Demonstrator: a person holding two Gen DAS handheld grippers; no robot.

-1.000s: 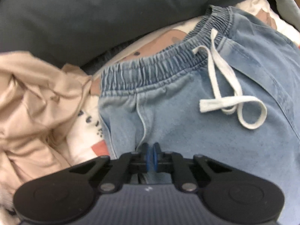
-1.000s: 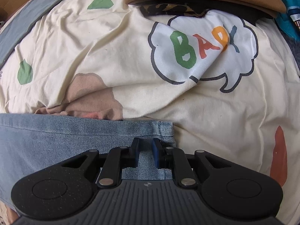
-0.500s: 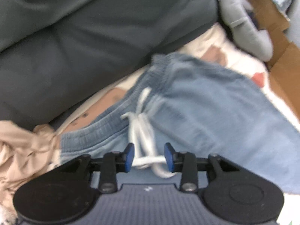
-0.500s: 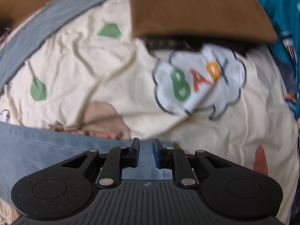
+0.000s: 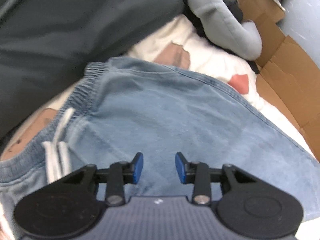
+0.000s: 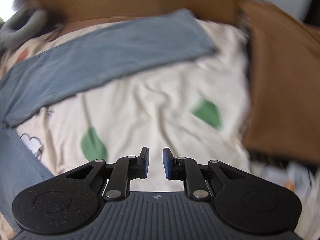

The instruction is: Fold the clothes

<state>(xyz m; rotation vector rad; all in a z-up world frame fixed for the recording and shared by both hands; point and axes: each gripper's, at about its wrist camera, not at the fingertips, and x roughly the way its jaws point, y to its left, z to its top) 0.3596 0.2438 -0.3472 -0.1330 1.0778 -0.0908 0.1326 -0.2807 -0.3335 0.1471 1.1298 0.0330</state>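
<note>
Cream printed bedsheet [image 6: 160, 104] lies blurred under jeans [image 5: 170, 116]; both hand-held grippers [image 5: 159, 168] [image 6: 155, 164] released, empty.

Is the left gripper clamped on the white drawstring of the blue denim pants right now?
No: the left gripper is open over bare denim, and the white drawstring of the blue denim pants lies off to its side.

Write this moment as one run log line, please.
task: fold clothes | left gripper: jaws open, empty, over jeans | right gripper: jaws open, empty, over sheet
</note>
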